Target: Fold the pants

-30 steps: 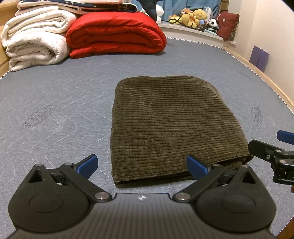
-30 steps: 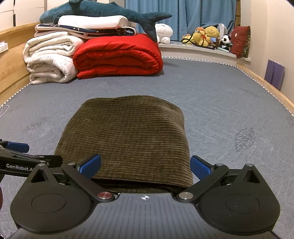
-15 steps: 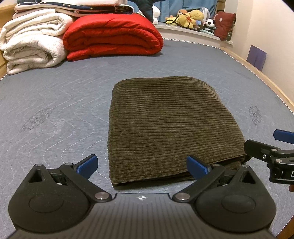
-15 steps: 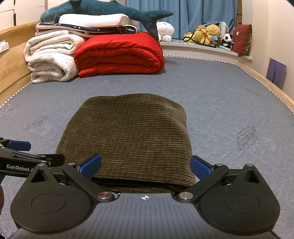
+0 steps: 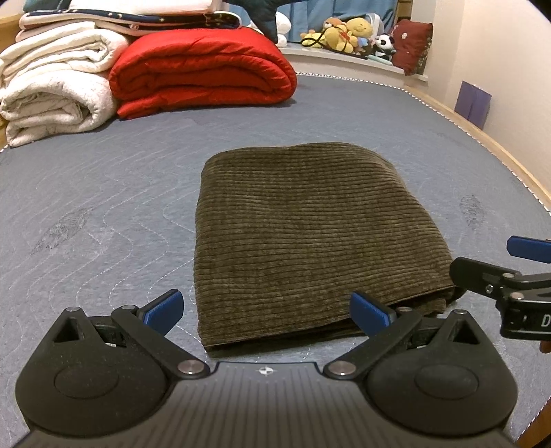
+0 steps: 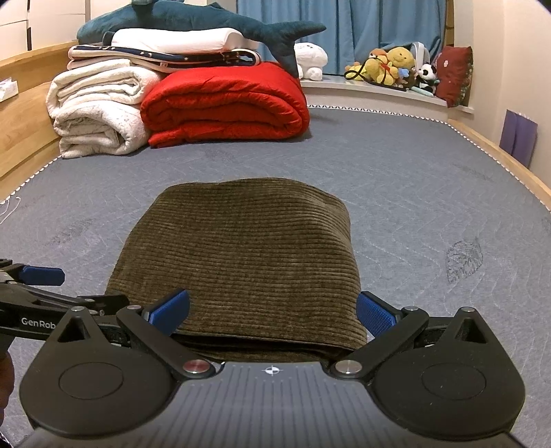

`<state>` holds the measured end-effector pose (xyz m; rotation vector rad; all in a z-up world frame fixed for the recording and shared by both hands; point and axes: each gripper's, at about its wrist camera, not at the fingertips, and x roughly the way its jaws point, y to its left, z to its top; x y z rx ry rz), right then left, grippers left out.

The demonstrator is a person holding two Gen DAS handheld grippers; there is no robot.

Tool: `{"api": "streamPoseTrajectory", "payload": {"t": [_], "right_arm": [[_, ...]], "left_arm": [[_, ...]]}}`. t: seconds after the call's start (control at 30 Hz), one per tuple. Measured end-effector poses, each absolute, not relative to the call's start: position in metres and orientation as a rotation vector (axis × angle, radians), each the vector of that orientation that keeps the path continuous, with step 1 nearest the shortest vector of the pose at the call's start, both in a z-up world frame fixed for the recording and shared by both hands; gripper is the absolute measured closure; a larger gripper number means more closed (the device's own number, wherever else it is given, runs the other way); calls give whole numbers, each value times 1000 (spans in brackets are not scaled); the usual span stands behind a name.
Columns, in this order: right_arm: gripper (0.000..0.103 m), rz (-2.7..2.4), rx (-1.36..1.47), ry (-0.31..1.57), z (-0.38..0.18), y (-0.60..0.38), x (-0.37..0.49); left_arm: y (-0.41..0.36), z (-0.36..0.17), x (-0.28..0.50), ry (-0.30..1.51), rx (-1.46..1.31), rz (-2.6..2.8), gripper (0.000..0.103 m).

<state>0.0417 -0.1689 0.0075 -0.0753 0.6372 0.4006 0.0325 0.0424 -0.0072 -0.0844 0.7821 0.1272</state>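
Note:
The olive-brown corduroy pants point(image 5: 310, 234) lie folded into a flat rectangle on the grey quilted mattress point(image 5: 103, 206); they also show in the right wrist view point(image 6: 241, 262). My left gripper point(image 5: 267, 308) is open and empty, just in front of the near folded edge. My right gripper point(image 6: 272, 312) is open and empty, its jaws spread either side of the near edge. The right gripper shows at the right edge of the left wrist view point(image 5: 516, 275). The left gripper shows at the left edge of the right wrist view point(image 6: 44, 293).
A folded red duvet point(image 6: 227, 103) and rolled white blankets point(image 6: 96, 110) lie at the far end, with a plush shark point(image 6: 206, 20) on top. Stuffed toys point(image 6: 396, 69) sit on the window ledge. A wooden bed frame point(image 6: 499, 151) borders the mattress on the right.
Both grippers have pulled back slightly and tilted up a little; the pants look a bit farther away. The pants have not moved and both grippers stay open.

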Motion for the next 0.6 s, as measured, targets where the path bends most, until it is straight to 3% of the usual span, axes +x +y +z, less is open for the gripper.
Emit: {"api": "streamPoseTrajectory", "payload": {"t": [0.6], "right_arm": [[1,401,-77,641,7,-162,40]], "left_arm": [[41,-6,30,771,-76,108,0]]}}
